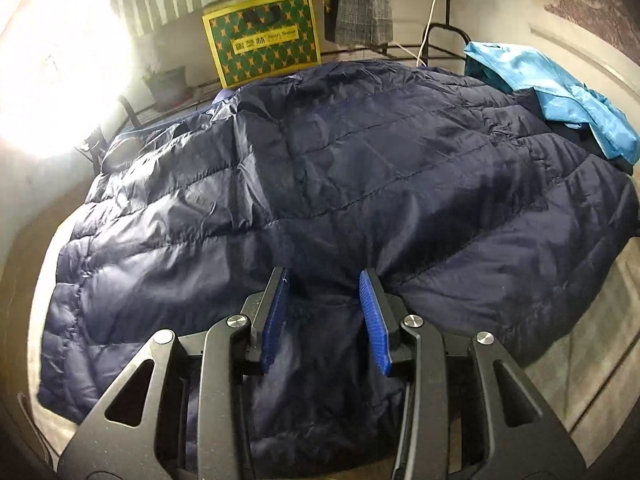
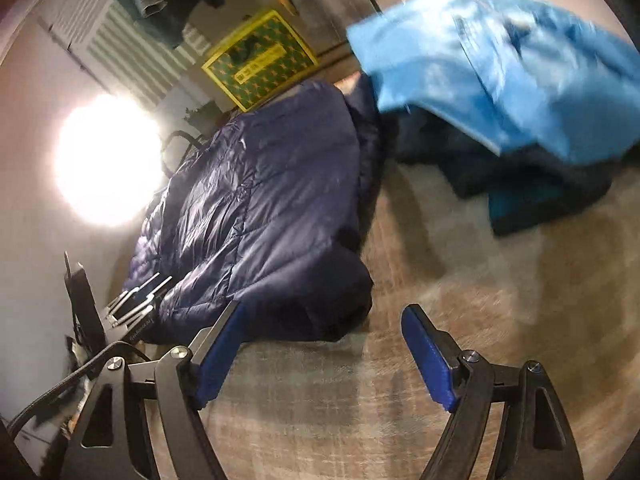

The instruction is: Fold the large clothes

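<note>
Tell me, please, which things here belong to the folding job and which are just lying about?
Job: navy quilted jacket, left gripper shut on its edge, right gripper open.
Lying about: light blue garment, yellow-green box, hanging plaid garment.

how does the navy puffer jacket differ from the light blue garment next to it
The navy puffer jacket is dark, quilted and padded; the light blue garment is bright, thin and unquilted. The jacket lies spread broadly across the table; the blue garment sits crumpled in a heap on darker clothes at the far side. Jacket fabric bunches between the left gripper pads; nothing touches the blue garment. Both have a slight sheen.
</note>
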`<state>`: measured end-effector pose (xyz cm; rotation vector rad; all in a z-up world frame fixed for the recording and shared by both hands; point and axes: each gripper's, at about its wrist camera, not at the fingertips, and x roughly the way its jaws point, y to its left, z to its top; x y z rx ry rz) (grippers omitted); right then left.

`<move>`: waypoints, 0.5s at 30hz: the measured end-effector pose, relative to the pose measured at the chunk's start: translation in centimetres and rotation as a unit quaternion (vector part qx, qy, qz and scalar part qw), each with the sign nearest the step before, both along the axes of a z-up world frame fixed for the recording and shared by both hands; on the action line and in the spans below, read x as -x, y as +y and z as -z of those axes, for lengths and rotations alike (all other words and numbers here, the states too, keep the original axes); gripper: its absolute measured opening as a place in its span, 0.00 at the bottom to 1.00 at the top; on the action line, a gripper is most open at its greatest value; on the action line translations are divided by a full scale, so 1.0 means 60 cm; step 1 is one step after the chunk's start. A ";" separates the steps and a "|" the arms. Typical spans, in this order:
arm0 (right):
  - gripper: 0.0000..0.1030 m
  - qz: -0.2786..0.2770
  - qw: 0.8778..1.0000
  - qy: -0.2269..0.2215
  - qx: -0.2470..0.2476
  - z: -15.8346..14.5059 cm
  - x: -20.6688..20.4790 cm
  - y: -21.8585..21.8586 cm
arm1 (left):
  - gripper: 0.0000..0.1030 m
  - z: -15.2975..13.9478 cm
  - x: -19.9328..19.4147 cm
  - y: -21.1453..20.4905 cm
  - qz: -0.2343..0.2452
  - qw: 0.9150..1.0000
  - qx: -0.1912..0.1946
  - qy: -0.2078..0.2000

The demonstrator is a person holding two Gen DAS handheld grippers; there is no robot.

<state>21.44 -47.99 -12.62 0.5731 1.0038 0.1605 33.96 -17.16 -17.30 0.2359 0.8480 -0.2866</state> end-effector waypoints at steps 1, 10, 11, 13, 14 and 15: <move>0.79 0.005 1.000 -0.003 -0.006 -0.001 0.005 -0.003 | 0.37 -0.008 0.000 0.005 -0.003 1.000 0.005 0.008; 0.78 0.029 0.991 -0.119 0.050 -0.176 0.105 -0.049 | 0.37 -0.238 0.138 0.115 -0.041 0.995 0.055 -0.077; 0.78 0.027 0.989 -0.132 0.057 -0.201 0.120 -0.051 | 0.37 -0.260 0.151 0.125 -0.043 0.994 0.060 -0.083; 0.78 0.023 0.985 -0.157 0.074 -0.248 0.151 -0.054 | 0.37 -0.320 0.191 0.150 -0.045 0.991 0.078 -0.098; 0.78 0.021 0.982 -0.170 0.084 -0.271 0.166 -0.054 | 0.37 -0.351 0.213 0.163 -0.051 0.989 0.085 -0.108; 0.78 0.020 0.979 -0.182 0.092 -0.294 0.182 -0.054 | 0.37 -0.369 0.226 0.172 -0.055 0.988 0.090 -0.114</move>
